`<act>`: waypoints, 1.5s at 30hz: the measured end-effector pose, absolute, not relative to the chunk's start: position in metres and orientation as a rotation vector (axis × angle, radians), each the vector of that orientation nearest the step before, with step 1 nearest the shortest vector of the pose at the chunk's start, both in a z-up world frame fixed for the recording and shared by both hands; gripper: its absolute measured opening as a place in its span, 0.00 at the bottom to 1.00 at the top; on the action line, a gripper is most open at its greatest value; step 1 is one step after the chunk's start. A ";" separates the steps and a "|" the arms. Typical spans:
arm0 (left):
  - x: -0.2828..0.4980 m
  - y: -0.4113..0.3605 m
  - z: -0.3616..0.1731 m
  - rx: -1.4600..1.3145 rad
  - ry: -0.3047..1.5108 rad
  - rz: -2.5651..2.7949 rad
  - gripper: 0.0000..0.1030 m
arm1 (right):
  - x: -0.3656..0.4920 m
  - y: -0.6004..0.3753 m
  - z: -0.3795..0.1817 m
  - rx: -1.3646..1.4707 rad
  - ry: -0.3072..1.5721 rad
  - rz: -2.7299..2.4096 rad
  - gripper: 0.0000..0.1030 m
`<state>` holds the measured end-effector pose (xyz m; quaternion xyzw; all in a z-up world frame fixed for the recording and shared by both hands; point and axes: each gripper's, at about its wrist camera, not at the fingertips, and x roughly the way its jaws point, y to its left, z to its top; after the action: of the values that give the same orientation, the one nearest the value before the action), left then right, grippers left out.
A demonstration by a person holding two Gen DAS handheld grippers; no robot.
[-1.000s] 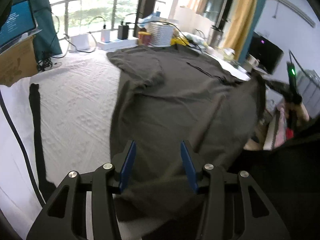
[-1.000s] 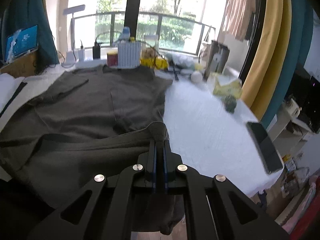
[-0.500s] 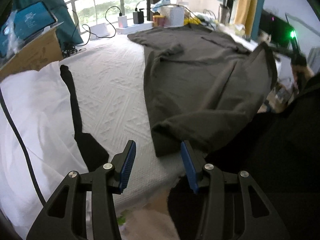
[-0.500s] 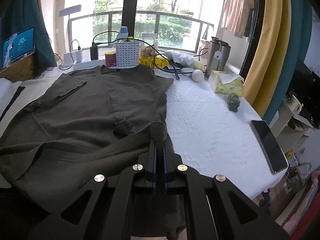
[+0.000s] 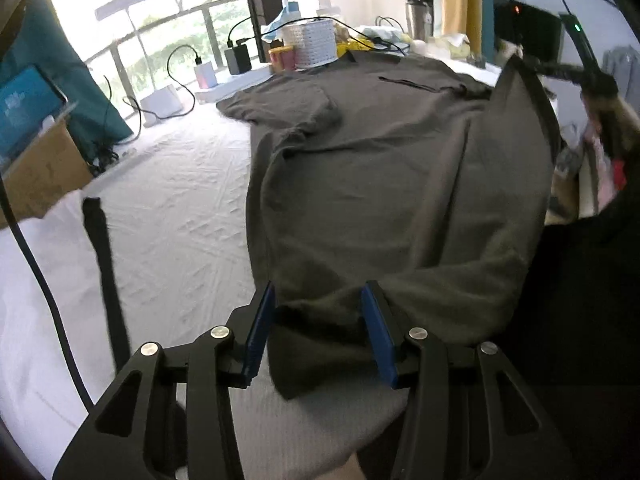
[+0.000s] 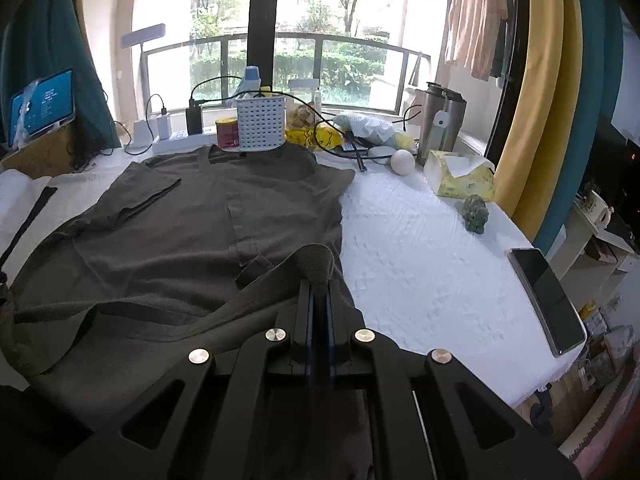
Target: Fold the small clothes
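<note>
A dark grey-brown shirt (image 5: 380,168) lies spread on the white bed cover (image 5: 172,208), collar toward the window. My left gripper (image 5: 318,300) is open, with the shirt's near left hem corner (image 5: 316,320) between its blue pads, untouched by them. My right gripper (image 6: 319,286) is shut on the shirt's near right hem corner (image 6: 316,264) and holds it raised off the bed; the rest of the shirt (image 6: 180,232) lies flat. The right gripper also shows at the far right of the left wrist view (image 5: 560,70), lifting that edge.
A black strap (image 5: 102,256) and a cable (image 5: 36,272) lie left of the shirt. A white basket (image 6: 261,122), tins, chargers, a flask (image 6: 440,124), a tissue box (image 6: 460,180), a green figurine (image 6: 475,214) and a phone (image 6: 546,300) lie around it.
My left gripper, still open, has come forward again, back over the shirt's near left hem corner. The right gripper has kept its hold on the raised corner.
</note>
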<state>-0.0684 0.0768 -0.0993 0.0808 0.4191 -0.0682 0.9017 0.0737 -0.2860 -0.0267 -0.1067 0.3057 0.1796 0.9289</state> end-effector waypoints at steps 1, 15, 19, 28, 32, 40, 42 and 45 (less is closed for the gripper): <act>-0.066 0.079 -0.100 0.154 0.860 -0.140 0.17 | 0.075 -0.287 -0.026 -0.215 0.621 0.369 0.05; -0.025 0.062 -0.046 -0.100 0.792 -0.210 0.45 | 0.103 -0.285 -0.029 -0.183 0.623 0.356 0.05; -0.010 0.014 -0.062 -0.123 0.866 -0.359 0.48 | 0.101 -0.294 -0.037 -0.153 0.637 0.358 0.05; -0.002 -0.052 -0.113 0.039 1.063 -0.388 0.48 | 0.094 -0.308 -0.041 -0.103 0.619 0.386 0.05; -0.007 -0.042 -0.111 0.029 1.036 -0.348 0.35 | 0.094 -0.311 -0.046 -0.091 0.620 0.391 0.05; -0.001 0.003 -0.091 0.018 0.937 -0.212 0.05 | 0.091 -0.316 -0.048 -0.084 0.620 0.391 0.05; 0.008 0.016 -0.085 0.000 0.906 -0.198 0.05 | 0.091 -0.315 -0.048 -0.084 0.620 0.398 0.05; 0.026 0.028 -0.079 -0.055 0.872 -0.222 0.06 | 0.093 -0.310 -0.050 -0.111 0.620 0.385 0.05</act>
<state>0.0255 0.0280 -0.0788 -0.0265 0.4214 -0.1074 0.9001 0.0928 -0.3097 -0.0497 -0.0543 0.3031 0.1880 0.9326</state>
